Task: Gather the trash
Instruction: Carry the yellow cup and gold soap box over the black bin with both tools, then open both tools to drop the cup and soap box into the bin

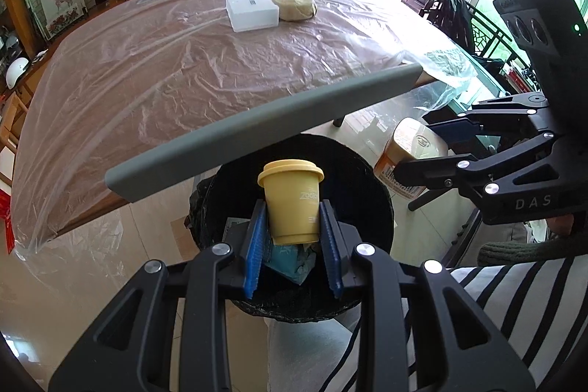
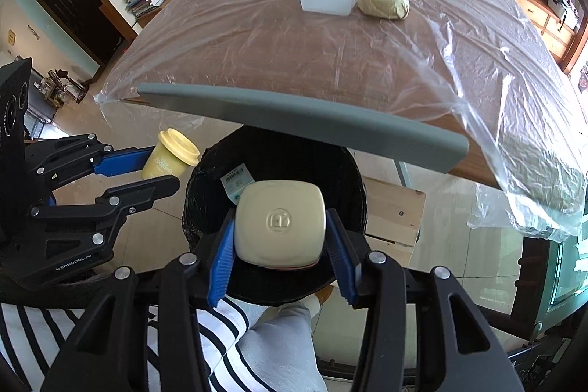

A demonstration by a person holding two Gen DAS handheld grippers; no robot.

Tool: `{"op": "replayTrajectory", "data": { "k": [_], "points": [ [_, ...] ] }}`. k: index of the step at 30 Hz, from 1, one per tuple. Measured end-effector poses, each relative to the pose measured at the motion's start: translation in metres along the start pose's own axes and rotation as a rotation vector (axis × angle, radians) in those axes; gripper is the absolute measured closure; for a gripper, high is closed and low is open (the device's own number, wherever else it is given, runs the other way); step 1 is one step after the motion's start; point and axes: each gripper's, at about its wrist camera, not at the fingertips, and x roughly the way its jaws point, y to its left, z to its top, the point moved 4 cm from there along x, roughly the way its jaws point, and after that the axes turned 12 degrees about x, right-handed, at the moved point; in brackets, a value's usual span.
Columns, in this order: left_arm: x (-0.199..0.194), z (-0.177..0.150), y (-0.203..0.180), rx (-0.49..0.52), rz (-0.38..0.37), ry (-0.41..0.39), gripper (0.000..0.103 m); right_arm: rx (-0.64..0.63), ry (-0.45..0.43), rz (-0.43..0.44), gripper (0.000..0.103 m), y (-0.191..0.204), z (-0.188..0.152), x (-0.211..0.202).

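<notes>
My left gripper [image 1: 294, 226] is shut on a small yellow lidded cup [image 1: 292, 204] and holds it upright over the black-lined trash bin [image 1: 367, 179]. My right gripper [image 2: 281, 245] is shut on a jar with a cream square lid [image 2: 280, 223], held over the same bin [image 2: 205, 179]. In the right wrist view the left gripper [image 2: 154, 168] and cup [image 2: 171, 153] are at the bin's left rim. In the left wrist view the right gripper [image 1: 422, 149] and jar [image 1: 408, 153] are at the bin's right. Paper scraps [image 1: 294, 261] lie in the bin.
The table [image 1: 165, 79] is covered in clear plastic and has a grey edge bar [image 1: 275, 131] above the bin. A white box [image 1: 251, 10] and a tan lump [image 1: 296, 6] lie at the far side. A wooden stool [image 2: 393, 212] stands right of the bin.
</notes>
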Motion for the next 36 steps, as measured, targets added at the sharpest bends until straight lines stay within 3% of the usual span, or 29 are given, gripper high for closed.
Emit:
{"op": "replayTrajectory", "data": {
  "k": [22, 36],
  "points": [
    [0.048, -0.02, 0.009, -0.005, 0.023, 0.12, 0.072, -0.026, 0.047, -0.061, 0.057, -0.001, 0.003, 0.041],
    [0.067, -0.021, 0.014, 0.006, 0.033, 0.155, 0.072, -0.009, 0.055, -0.1, 0.057, -0.012, 0.008, 0.063]
  ]
}}
